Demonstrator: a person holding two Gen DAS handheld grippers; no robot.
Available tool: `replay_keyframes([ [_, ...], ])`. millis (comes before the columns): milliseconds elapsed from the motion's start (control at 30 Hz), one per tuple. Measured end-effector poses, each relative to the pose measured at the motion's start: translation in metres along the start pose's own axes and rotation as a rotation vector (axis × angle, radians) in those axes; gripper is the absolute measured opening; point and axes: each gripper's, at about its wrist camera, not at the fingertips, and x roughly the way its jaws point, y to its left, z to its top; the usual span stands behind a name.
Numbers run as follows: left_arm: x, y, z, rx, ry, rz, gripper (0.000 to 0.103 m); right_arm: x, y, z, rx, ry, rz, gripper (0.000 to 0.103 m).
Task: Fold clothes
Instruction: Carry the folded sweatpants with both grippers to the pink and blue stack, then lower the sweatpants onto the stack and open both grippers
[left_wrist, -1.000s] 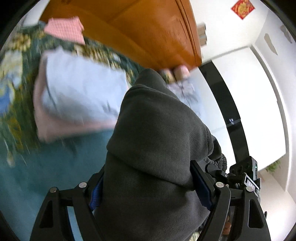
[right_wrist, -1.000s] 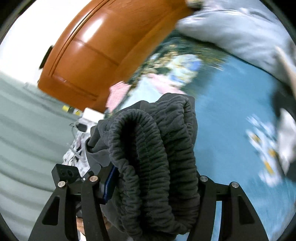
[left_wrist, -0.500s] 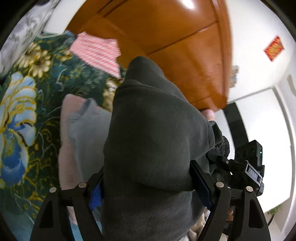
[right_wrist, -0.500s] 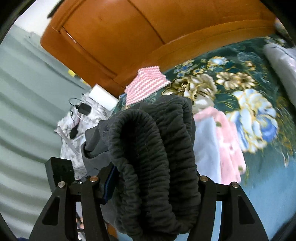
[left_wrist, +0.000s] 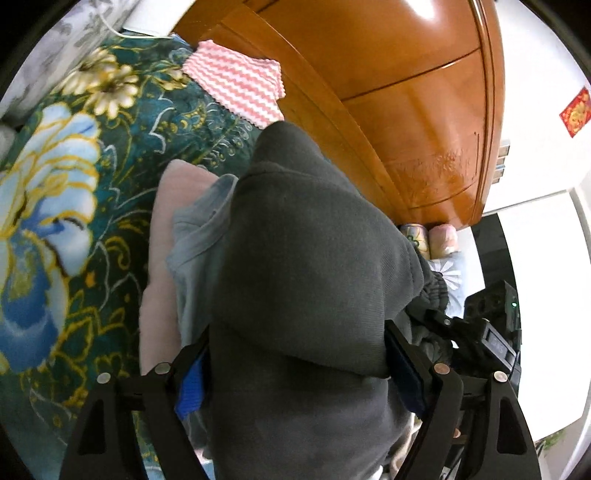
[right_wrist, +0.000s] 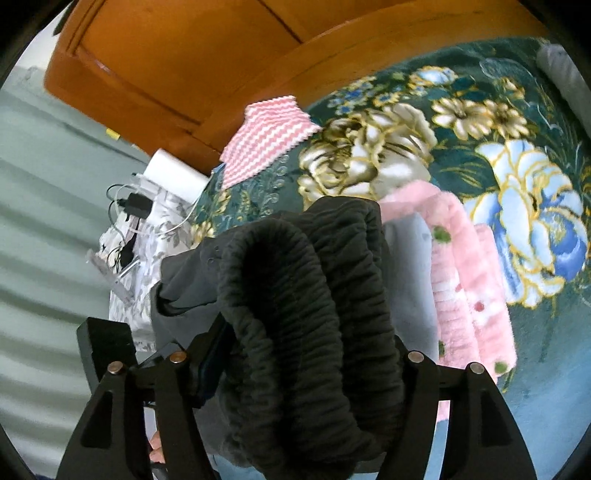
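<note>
A folded dark grey garment fills the left wrist view; my left gripper is shut on it. Its ribbed elastic waistband fills the right wrist view, and my right gripper is shut on that end. The garment hangs just above a stack of folded clothes: a light blue-grey piece on a pink fleece one. The stack also shows in the right wrist view, pink fleece with the blue-grey piece on it.
The stack lies on a dark green floral blanket. A pink-and-white zigzag cloth lies near the orange wooden headboard. A white bedside surface with cables and a charger is left of the bed.
Both grippers have carried the grey garment across the bed toward the headboard, and it now hangs over the stack of folded clothes. Both stay shut on it.
</note>
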Motion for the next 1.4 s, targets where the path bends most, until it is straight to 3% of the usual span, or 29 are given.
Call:
replay_keyframes([
  [133,-0.025,-0.004,0.004,-0.012,-0.056,0.018,0.087,-0.016,0.003,0.004,-0.002,-0.007,-0.04,0.07],
  [200,-0.034,-0.008,0.005,-0.003,-0.073,0.022,0.087,-0.031,0.0,0.005,0.055,-0.065,-0.059,0.07],
  [300,-0.047,-0.03,0.004,0.099,-0.109,0.048,0.087,-0.056,0.006,0.004,0.094,-0.152,-0.089,0.07],
  [367,-0.052,-0.051,0.0,0.187,-0.114,0.022,0.087,-0.07,0.027,0.0,0.02,-0.198,-0.118,0.07],
  [533,-0.031,-0.081,-0.01,0.326,-0.054,-0.04,0.087,-0.039,0.049,-0.015,-0.113,-0.173,-0.187,0.07],
  [667,-0.009,-0.068,-0.008,0.333,-0.028,-0.026,0.087,-0.014,0.066,-0.027,-0.22,-0.15,-0.242,0.07],
  [800,0.006,-0.06,-0.005,0.345,0.002,-0.014,0.087,0.011,0.041,-0.023,-0.144,-0.142,-0.256,0.07],
  [933,0.008,-0.05,-0.003,0.289,-0.003,-0.033,0.087,0.019,0.032,-0.021,-0.112,-0.17,-0.25,0.072],
  [1067,-0.002,-0.061,-0.003,0.282,0.014,0.038,0.087,0.018,0.048,-0.022,-0.148,-0.139,-0.308,0.073],
  [1133,-0.016,-0.066,-0.007,0.284,0.011,0.068,0.087,0.0,0.057,-0.029,-0.147,-0.173,-0.284,0.073],
  [1267,-0.053,-0.062,-0.039,0.4,-0.063,0.188,0.092,-0.042,0.068,-0.069,-0.15,-0.302,-0.282,0.075],
  [1333,-0.056,-0.053,-0.059,0.424,-0.071,0.257,0.101,-0.048,0.065,-0.094,-0.151,-0.324,-0.29,0.081],
  [1400,-0.053,-0.043,-0.08,0.441,-0.07,0.306,0.101,-0.036,0.056,-0.124,-0.162,-0.282,-0.313,0.081],
])
